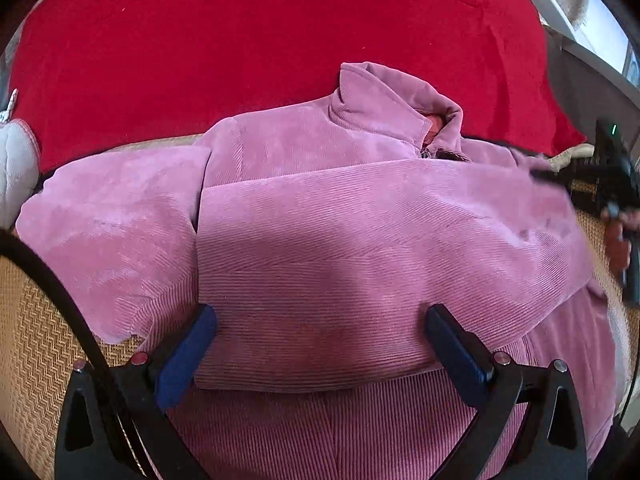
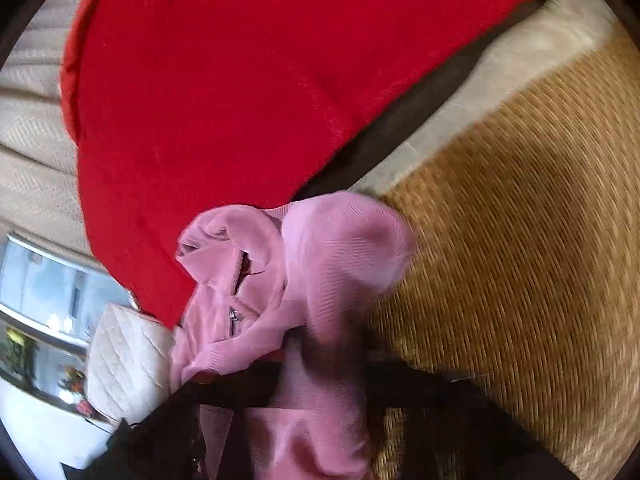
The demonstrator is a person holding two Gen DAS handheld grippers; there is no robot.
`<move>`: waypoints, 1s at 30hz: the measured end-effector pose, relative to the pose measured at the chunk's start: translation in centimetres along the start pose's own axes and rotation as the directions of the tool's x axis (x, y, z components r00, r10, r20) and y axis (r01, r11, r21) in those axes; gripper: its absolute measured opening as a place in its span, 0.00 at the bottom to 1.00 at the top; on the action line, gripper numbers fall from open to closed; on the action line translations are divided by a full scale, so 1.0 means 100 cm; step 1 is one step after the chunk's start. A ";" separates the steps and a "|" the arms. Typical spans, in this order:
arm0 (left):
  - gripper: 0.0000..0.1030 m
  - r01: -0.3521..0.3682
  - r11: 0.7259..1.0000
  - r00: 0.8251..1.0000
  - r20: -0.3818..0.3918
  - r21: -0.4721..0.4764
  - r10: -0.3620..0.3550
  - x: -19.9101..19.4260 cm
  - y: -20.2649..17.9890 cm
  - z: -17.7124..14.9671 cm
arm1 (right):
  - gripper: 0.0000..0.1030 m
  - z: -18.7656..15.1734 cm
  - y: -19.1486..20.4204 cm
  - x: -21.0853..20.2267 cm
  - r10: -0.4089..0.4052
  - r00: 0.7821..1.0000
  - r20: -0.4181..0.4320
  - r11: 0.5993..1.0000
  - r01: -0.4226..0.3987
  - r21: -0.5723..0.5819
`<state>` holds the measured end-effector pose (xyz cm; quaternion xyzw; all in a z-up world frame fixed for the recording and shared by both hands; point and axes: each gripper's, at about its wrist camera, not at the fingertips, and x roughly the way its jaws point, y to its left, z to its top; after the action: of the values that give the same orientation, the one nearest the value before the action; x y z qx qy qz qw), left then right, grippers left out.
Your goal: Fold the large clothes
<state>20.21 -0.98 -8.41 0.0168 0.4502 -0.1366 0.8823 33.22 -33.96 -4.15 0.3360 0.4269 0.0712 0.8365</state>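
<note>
A: Pink corduroy jacket (image 1: pixel 320 240) first: our left gripper (image 1: pixel 320 344) sits over its lower half, the two blue fingers (image 1: pixel 188 356) spread wide, one at each side of a folded panel of the cloth. Nothing is pinched between them.

B: Agreed. Outward from there, we note a sleeve (image 1: pixel 108 240) lying to the left, the collar (image 1: pixel 400 104) standing up at the far end with the zipper just below it. The jacket rests on a woven straw mat (image 1: pixel 36 340).

A: Beyond the collar we log a red blanket (image 1: pixel 260 40), which covers the far part of the surface. A grey-white cloth item (image 1: pixel 16 168) shows at the left edge.

B: Right gripper (image 1: pixel 616 200): in the left view it appears blurred at the jacket's right edge. In its own view the fingers are a dark smear, with pink cloth (image 2: pixel 320 360) running between them.

A: We cannot tell whether that one is clamped or spread; the blur is too heavy.

B: In the same view we record a quilted white cushion (image 2: pixel 124 364) beside the collar, and a window (image 2: pixel 44 292) behind it.
</note>
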 end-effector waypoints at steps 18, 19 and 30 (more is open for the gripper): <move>1.00 -0.016 0.999 1.000 0.004 -0.029 0.016 0.001 0.000 0.000 | 0.76 -0.071 0.009 -0.052 -0.001 0.999 -0.043 0.997 -0.002 -0.077; 1.00 -0.018 0.999 1.000 0.008 -0.026 0.018 0.001 0.000 0.000 | 0.62 -0.079 0.016 -0.045 -0.037 0.997 -0.074 0.991 0.027 -0.128; 1.00 -0.009 1.000 1.000 0.023 -0.030 0.010 0.000 -0.001 -0.003 | 0.39 -0.076 0.015 -0.078 -0.195 0.978 0.078 0.973 0.203 -0.112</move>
<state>19.94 -1.02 -8.57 0.0043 0.4417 -0.1259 0.8883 22.78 -32.15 -1.19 0.2430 0.4254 0.0011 0.8718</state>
